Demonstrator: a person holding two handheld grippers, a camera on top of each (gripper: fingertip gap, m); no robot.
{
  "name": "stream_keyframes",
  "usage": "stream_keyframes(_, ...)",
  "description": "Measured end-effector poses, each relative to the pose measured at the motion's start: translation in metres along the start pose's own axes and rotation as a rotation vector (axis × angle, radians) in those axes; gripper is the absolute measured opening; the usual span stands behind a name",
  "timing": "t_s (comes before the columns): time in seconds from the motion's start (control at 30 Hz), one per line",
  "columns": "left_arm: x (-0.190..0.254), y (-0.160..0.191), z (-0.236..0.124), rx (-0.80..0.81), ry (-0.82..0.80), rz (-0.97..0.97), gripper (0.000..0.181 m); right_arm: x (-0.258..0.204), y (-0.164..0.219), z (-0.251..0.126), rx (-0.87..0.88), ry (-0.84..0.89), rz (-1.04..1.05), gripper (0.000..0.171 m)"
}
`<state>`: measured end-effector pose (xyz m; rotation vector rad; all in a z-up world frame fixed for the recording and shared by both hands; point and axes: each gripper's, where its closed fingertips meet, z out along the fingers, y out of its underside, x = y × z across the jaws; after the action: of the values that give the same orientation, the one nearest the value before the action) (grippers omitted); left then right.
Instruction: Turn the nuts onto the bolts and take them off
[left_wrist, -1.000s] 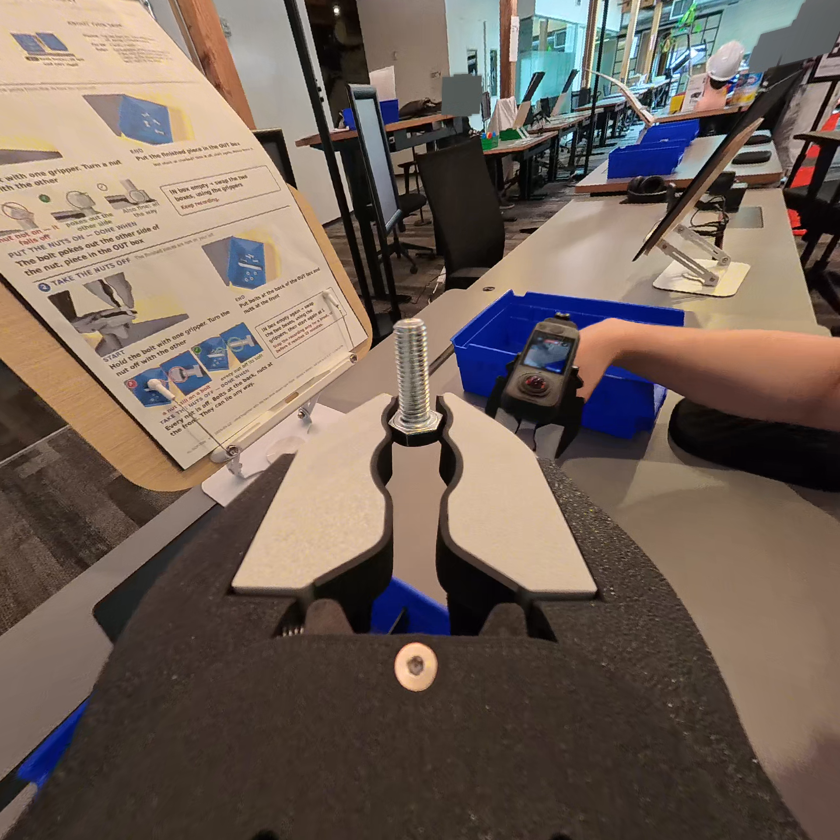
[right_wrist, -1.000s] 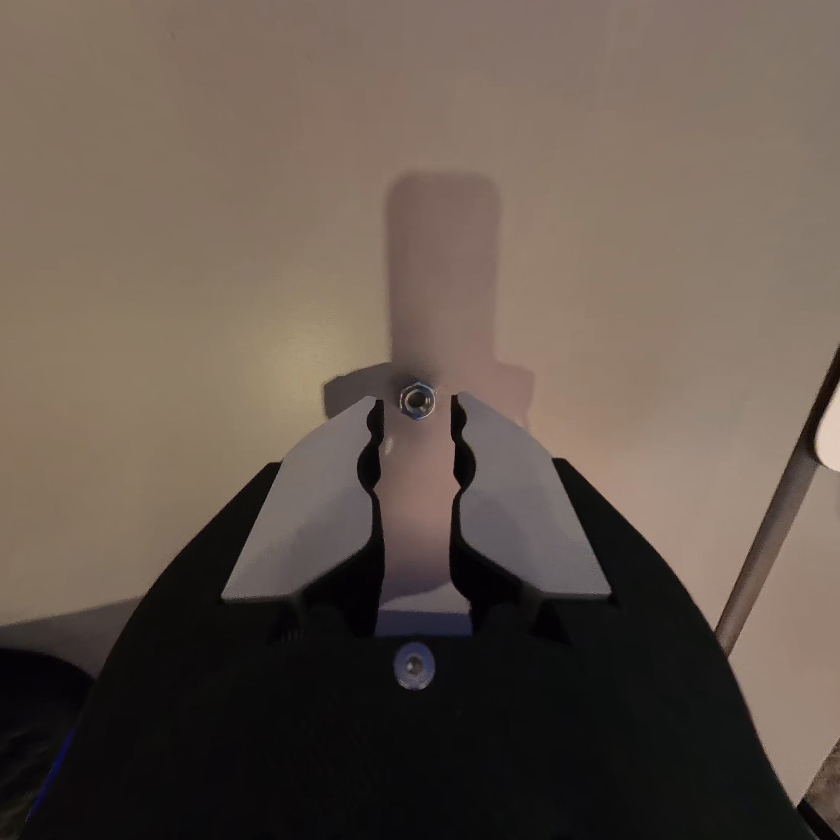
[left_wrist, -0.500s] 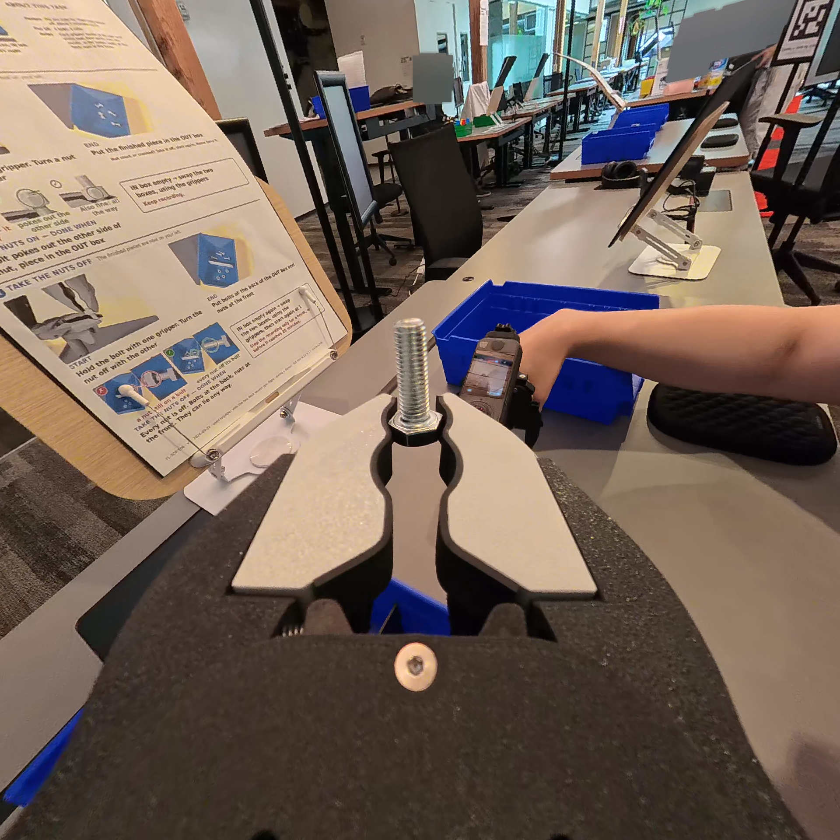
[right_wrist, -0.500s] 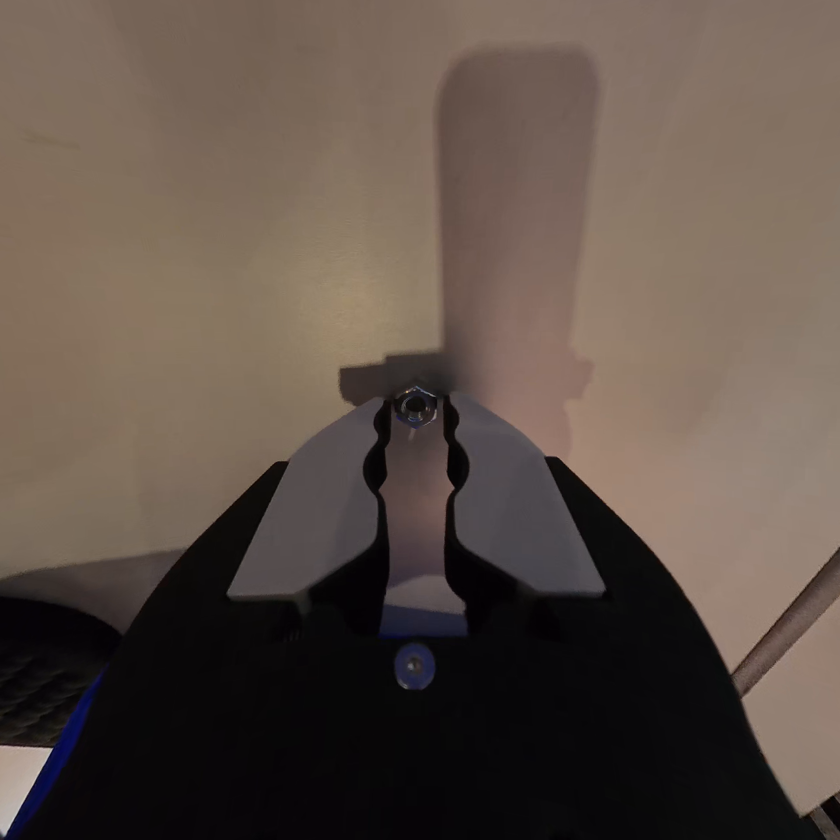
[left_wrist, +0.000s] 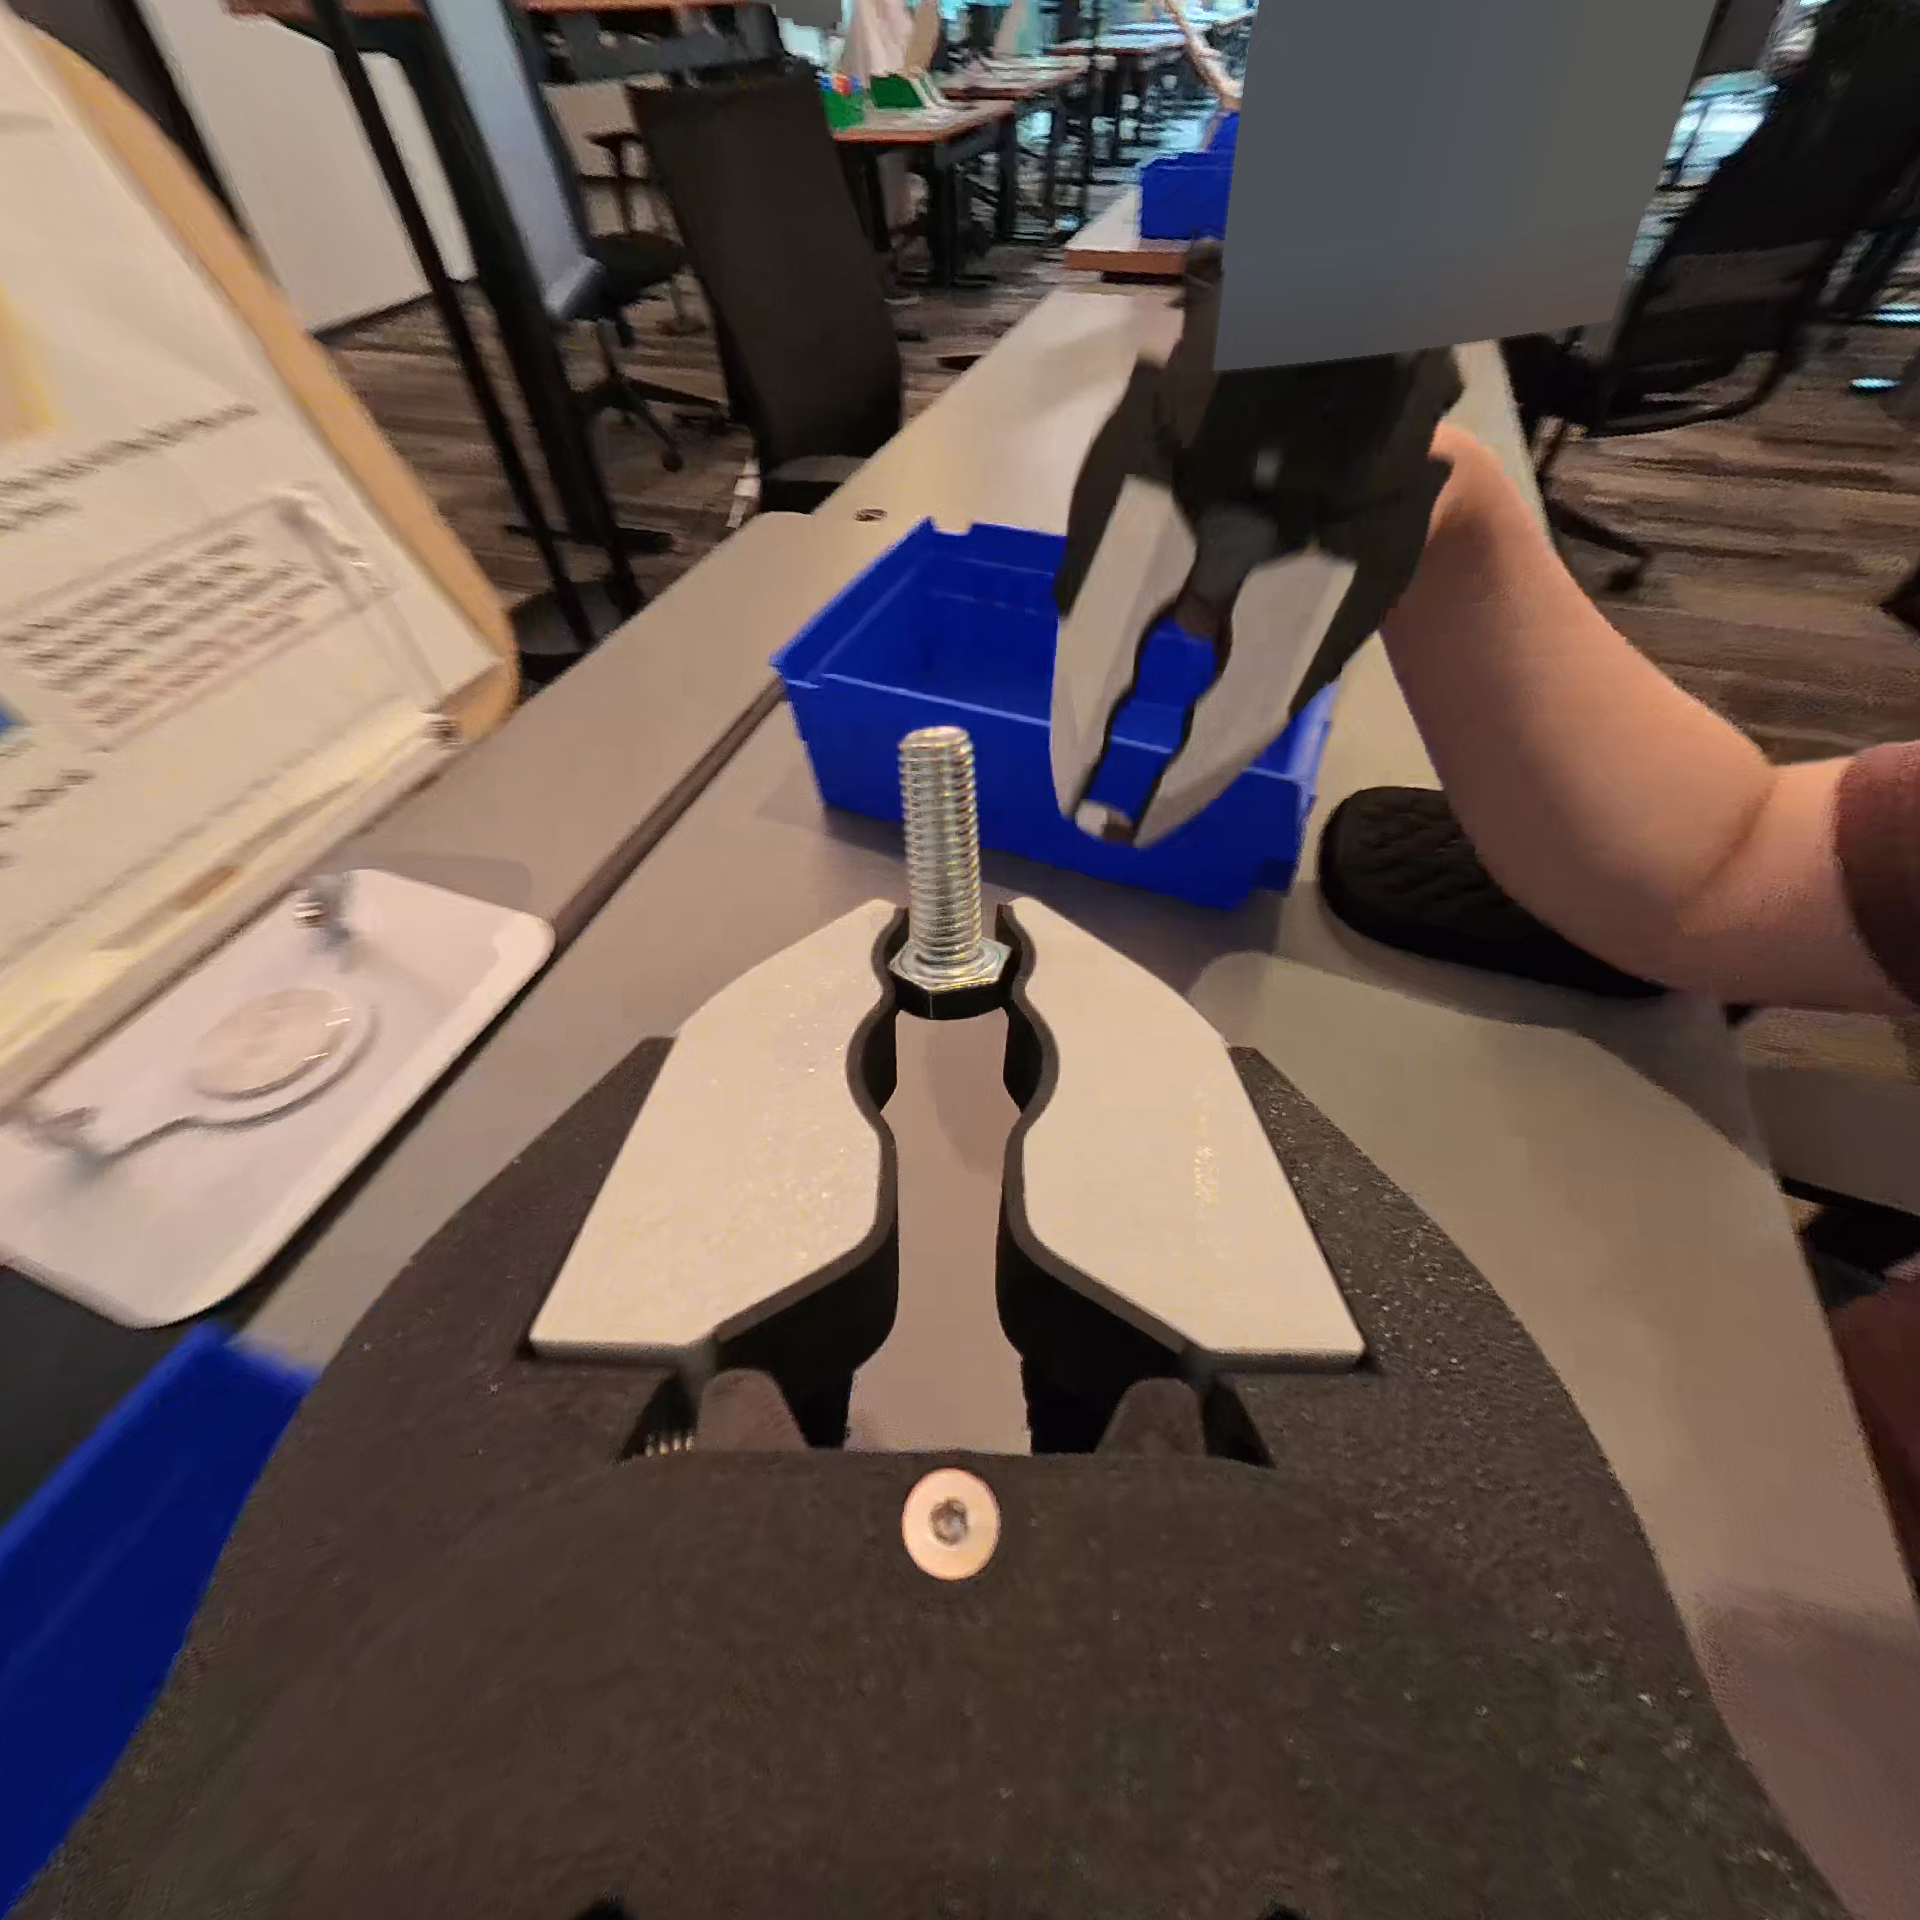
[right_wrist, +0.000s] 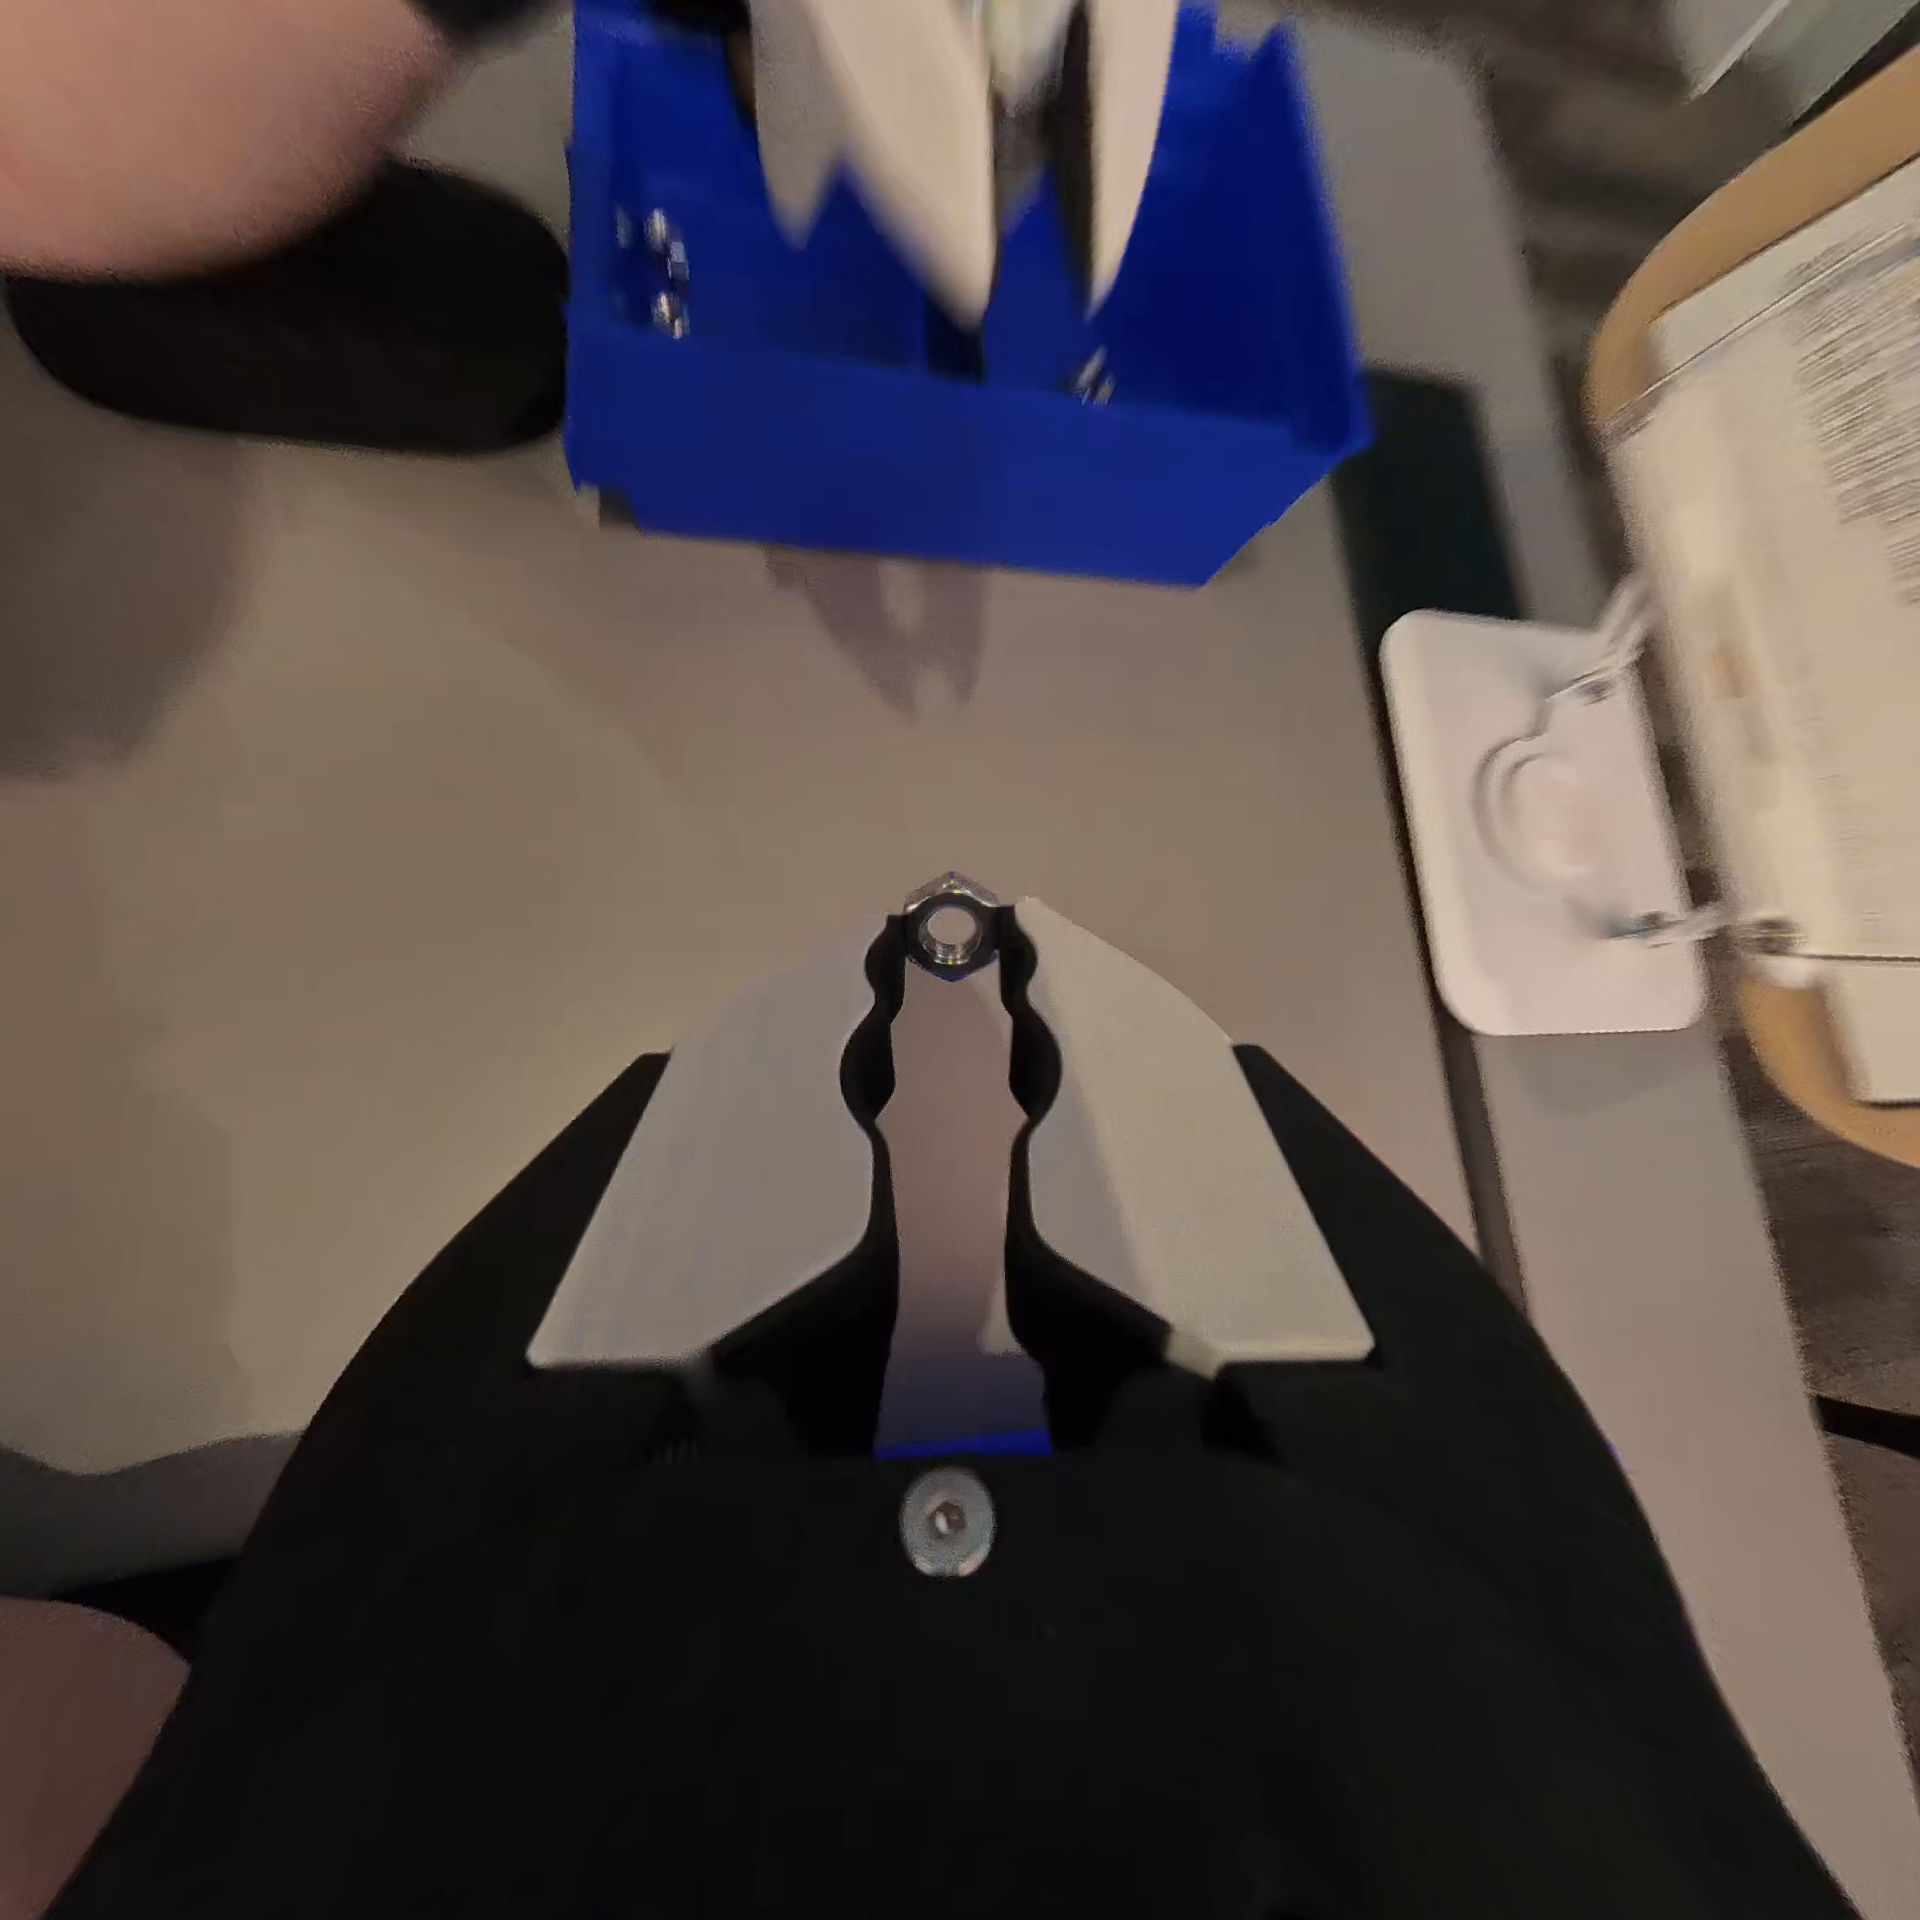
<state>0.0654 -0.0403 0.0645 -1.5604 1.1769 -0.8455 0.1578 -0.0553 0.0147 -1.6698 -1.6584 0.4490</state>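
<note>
A bolt stands upright, its hex head clamped at the tips of the left gripper above the grey table. The right gripper, raised before a blue bin, pinches a nut at its fingertips.

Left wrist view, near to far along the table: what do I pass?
Left claw holding the bolt → right claw with its nut → blue bin → office chair.
</note>
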Motion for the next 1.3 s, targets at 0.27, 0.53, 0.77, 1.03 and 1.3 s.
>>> stream_keyframes(0.27,0.077,0.032,0.096,-0.066,0.186,-0.011,0.015,-0.043,-0.006,-0.062,0.103,-0.010,-0.105,0.018)
stream_keyframes(0.53,0.109,0.071,0.123,-0.185,0.279,0.079,0.015,-0.054,0.016,-0.039,-0.016,-0.128,-0.170,0.018)
stream_keyframes(0.77,0.119,0.069,0.116,-0.186,0.338,0.143,0.015,-0.062,0.017,-0.029,-0.053,-0.162,-0.219,0.018)
stream_keyframes(1.03,0.125,0.074,0.116,-0.210,0.348,0.193,0.015,-0.072,0.014,-0.026,-0.049,-0.209,-0.250,0.018)
stream_keyframes(1.3,0.128,0.068,0.113,-0.178,0.376,0.181,0.015,-0.074,0.010,-0.028,-0.028,-0.199,-0.280,0.018)
